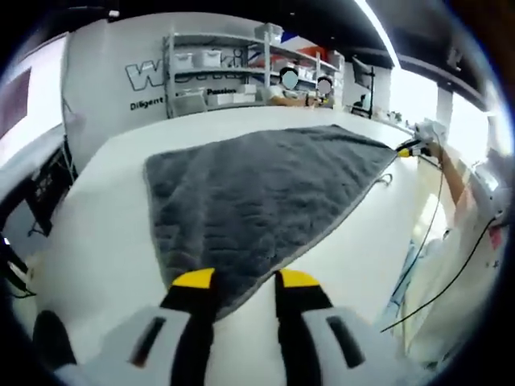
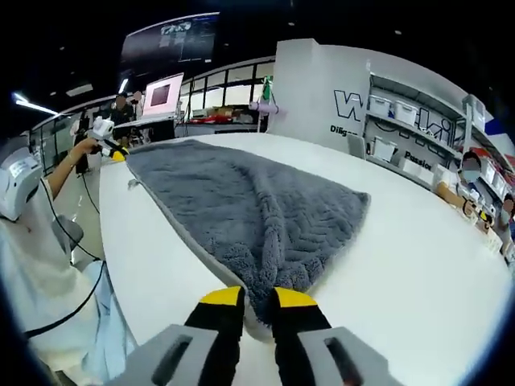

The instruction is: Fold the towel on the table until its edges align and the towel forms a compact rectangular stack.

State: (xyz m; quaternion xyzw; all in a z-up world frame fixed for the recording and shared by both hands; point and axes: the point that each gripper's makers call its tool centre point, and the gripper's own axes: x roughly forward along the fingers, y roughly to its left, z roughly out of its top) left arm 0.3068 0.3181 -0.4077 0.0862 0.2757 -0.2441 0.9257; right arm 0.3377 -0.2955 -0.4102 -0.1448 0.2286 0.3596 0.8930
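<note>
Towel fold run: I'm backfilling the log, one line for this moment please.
towel: grey, spread on white table | left tongs: at near corner | right tongs: shut on opposite corner | fold: not begun

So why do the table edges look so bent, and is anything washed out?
Fisheye lenses curve the table in both views; in the left gripper view, bright light at right washes out the far area, while the towel stays sharp in the right gripper view.

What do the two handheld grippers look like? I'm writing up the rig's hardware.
Both match: the left gripper and right gripper each have two black jaws with yellow tips, rising from a light grey body with dark slots. A thin black cable hangs beside the person's white sleeve.
</note>
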